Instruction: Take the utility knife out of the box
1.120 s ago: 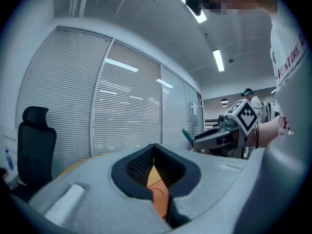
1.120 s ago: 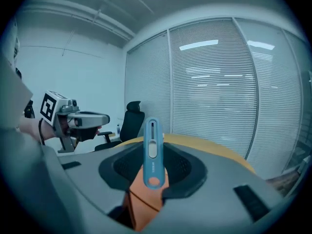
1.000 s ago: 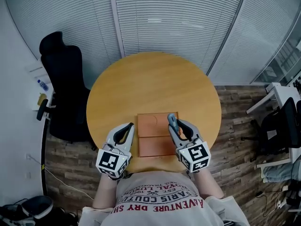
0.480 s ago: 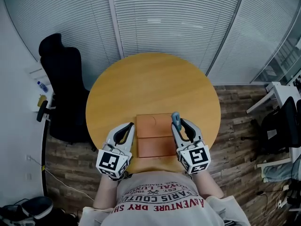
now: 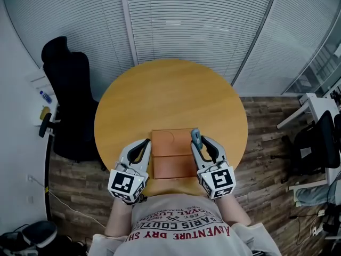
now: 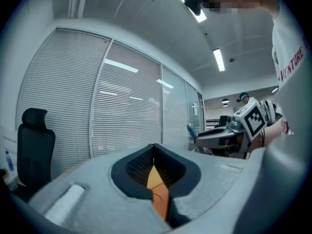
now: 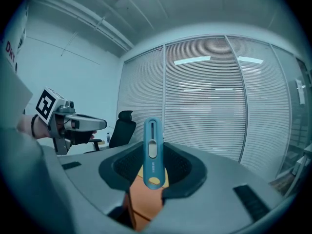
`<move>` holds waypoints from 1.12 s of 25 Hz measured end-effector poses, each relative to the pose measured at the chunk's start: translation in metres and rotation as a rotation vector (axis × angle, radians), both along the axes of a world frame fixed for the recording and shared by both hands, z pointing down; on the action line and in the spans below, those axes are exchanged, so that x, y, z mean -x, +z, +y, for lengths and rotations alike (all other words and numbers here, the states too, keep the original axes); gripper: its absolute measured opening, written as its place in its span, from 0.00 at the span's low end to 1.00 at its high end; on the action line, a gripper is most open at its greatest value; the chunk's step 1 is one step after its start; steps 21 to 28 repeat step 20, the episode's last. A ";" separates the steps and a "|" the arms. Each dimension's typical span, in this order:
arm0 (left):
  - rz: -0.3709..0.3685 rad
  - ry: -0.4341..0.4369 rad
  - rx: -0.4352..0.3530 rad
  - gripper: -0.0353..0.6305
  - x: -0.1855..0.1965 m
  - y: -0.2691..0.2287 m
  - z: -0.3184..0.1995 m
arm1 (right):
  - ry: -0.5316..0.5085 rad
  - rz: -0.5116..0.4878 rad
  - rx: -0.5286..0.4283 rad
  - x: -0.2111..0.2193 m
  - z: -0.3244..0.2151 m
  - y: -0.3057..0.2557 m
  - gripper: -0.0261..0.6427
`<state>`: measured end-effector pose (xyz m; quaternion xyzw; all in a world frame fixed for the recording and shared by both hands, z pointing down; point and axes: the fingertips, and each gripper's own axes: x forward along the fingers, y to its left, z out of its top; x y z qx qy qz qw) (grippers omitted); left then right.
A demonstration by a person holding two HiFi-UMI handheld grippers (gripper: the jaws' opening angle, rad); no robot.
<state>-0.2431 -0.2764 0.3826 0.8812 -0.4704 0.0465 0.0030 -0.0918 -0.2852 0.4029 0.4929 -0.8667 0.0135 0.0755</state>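
A flat brown box (image 5: pixel 171 154) lies open on the round wooden table (image 5: pixel 170 95), near its front edge. My right gripper (image 5: pixel 196 144) is at the box's right edge, shut on a blue utility knife (image 5: pixel 195 135). In the right gripper view the knife (image 7: pixel 152 152) stands upright between the pads, its slider facing me, with the box (image 7: pixel 144 204) below. My left gripper (image 5: pixel 146 143) rests by the box's left edge with its jaws closed on nothing. The left gripper view shows the box (image 6: pixel 158 194) through the pads and the knife (image 6: pixel 191 132) off to the right.
A black office chair (image 5: pixel 66 89) stands left of the table, and another dark chair (image 5: pixel 314 143) with a white desk is at the right. Slatted blinds run behind the table. The floor is dark wood planks.
The right gripper has tipped slightly with the knife and stays at the box's right edge. The left gripper has not moved.
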 end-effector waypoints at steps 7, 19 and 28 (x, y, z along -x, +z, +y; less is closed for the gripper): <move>-0.010 0.006 0.006 0.07 -0.003 0.001 -0.002 | -0.006 0.003 0.013 0.003 -0.003 0.002 0.23; -0.023 0.010 0.005 0.07 -0.008 0.003 0.000 | 0.002 0.022 0.031 0.000 -0.002 0.009 0.24; -0.026 0.012 0.003 0.07 -0.009 0.003 0.000 | 0.002 0.024 0.031 -0.001 -0.002 0.009 0.24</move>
